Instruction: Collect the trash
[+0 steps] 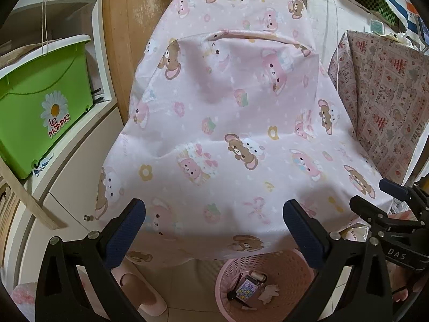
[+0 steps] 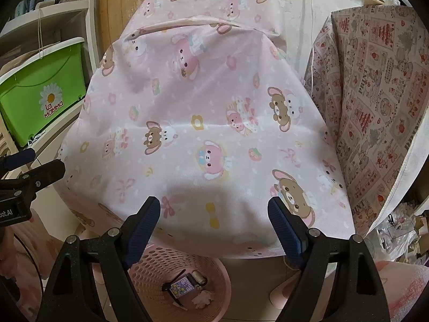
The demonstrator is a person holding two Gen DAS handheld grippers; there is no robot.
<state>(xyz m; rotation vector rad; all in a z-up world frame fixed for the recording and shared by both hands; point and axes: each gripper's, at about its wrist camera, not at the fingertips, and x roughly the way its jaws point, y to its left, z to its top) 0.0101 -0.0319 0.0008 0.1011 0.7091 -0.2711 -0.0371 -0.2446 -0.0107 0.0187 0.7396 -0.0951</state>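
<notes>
Both the left hand-held gripper [image 1: 214,225] and the right hand-held gripper [image 2: 214,222] stand wide apart, empty, over the pink-clothed surface [image 1: 228,123]. At lower centre, the pink basket [image 1: 284,268] holds trash [image 1: 250,289], seemingly wrappers and crumpled paper.

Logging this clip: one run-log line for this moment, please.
left tongs: open, empty | right tongs: open, empty | pink basket: on floor, trash inside | pink cloth: no trash visible
</notes>
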